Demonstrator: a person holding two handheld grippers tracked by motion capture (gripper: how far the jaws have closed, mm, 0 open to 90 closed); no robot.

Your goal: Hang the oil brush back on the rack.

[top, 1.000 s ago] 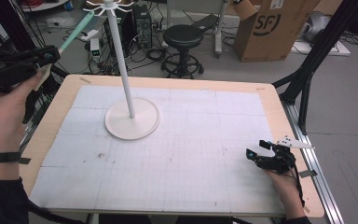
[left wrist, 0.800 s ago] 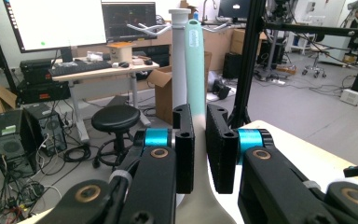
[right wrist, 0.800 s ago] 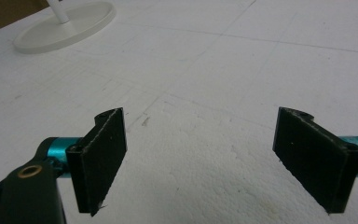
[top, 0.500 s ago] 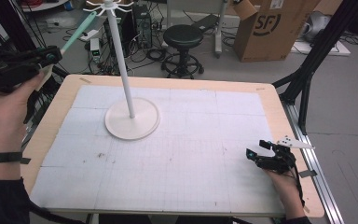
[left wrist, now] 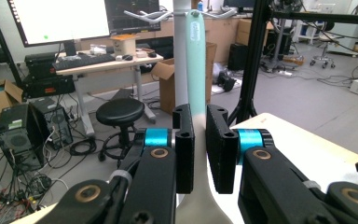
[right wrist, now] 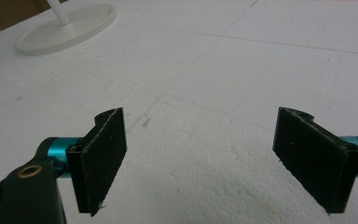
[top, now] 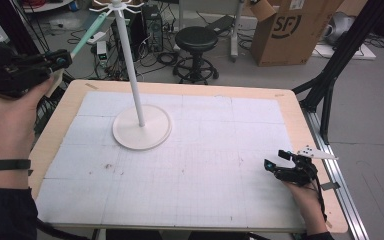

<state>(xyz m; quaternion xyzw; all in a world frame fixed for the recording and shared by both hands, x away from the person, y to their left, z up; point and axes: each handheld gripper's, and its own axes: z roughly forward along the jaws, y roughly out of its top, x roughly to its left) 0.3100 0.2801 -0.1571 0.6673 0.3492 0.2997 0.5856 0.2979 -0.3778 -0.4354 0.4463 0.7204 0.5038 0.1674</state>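
I'm pinching the mint spatula [left wrist: 196, 60] in my left gripper [top: 55, 61], its handle pointing up toward the stand's hooks [top: 116, 6], while my right gripper [top: 280, 165] is resting spread.

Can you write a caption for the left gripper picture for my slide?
Left gripper holds a mint-green utensil up by the white stand.
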